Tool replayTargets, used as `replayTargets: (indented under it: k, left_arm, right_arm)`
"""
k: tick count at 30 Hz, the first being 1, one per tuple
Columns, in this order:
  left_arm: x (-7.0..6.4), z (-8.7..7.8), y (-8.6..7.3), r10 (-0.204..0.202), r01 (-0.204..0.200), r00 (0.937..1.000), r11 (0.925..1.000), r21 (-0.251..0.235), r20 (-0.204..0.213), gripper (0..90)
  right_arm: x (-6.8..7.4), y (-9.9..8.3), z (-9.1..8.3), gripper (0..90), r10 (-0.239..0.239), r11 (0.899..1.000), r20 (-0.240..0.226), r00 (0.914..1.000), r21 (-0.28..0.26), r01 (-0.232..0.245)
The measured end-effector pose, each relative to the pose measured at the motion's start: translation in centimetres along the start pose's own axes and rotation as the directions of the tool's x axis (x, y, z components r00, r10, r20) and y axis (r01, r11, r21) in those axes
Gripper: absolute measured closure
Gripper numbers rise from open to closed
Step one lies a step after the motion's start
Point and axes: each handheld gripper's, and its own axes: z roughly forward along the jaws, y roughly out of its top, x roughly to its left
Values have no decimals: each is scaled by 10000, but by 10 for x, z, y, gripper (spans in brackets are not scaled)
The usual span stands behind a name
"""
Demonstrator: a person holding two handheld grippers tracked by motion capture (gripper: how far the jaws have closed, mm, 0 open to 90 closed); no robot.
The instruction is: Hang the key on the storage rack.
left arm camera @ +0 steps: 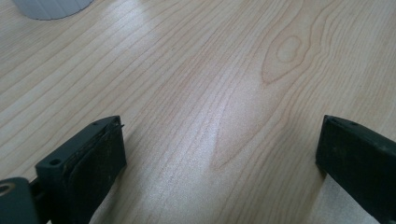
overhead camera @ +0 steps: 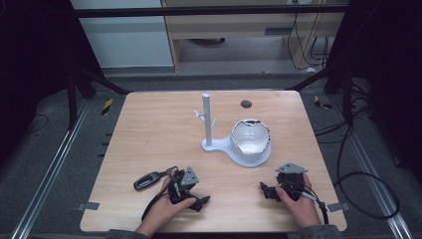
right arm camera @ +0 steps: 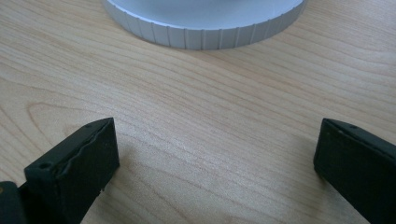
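Observation:
A white stand rises at the table's middle, a post (overhead camera: pixel 207 119) with short pegs joined to a round ribbed base (overhead camera: pixel 234 149). A white bowl (overhead camera: pixel 250 137) with a dark rim sits on that base. My left gripper (overhead camera: pixel 201 202) rests near the front edge, left of centre, open over bare wood (left arm camera: pixel 219 135). My right gripper (overhead camera: pixel 268 191) rests front right, just below the base. It is open with nothing between its jaws (right arm camera: pixel 217 135). The base's ribbed rim (right arm camera: pixel 201 28) lies close ahead of it, and its edge (left arm camera: pixel 51 7) shows far off in the left gripper view.
A small black oblong object (overhead camera: pixel 147 181), like a key fob, lies just left of my left hand. A dark round grommet (overhead camera: pixel 246 104) sits in the tabletop (overhead camera: pixel 149 134) near the far edge. Cables and metal frame rails run on the floor around the table.

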Motion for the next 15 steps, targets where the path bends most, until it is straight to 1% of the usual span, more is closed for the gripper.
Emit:
replayTargets:
  k: [1, 5, 10, 11, 12, 13, 14, 15]
  left_arm:
    - [0, 0, 0, -4, 4, 10000, 10000, -2, 10, 7]
    - [-1, 1, 1, -22, 22, 10000, 10000, 90, 10, 0]
    - [0, 3, 3, 41, -42, 10000, 10000, 64, 84, 1]
    - [-1, 4, 4, 10, -10, 10000, 10000, 20, 77, 20]
    - [0, 3, 6, -103, 103, 9999, 9999, 2, 19, 20]
    - [2, 3, 11, -292, 290, 9995, 9995, 141, 133, 51]
    - [4, 2, 14, -250, 247, 9996, 9994, 233, 150, 52]
    - [4, 2, 14, -250, 247, 9996, 9994, 233, 150, 55]
  right_arm:
    - [0, 0, 1, 4, -70, 10000, 18, 10000, -19, 70]
    - [0, 0, 1, 4, -67, 10000, 17, 10000, -18, 67]
    - [0, 0, 1, 4, -81, 10000, 0, 10000, -17, 81]
    - [0, 0, 1, 4, -81, 10000, -1, 10000, -20, 81]
    - [0, 0, 1, 4, -81, 10000, -1, 10000, -20, 81]
    - [0, 0, 1, 5, -88, 10000, 19, 10000, -18, 88]
    - [0, 0, 0, 6, -99, 10000, 29, 9999, -14, 99]
    - [0, 0, 0, 6, -99, 10000, 29, 9999, -14, 99]
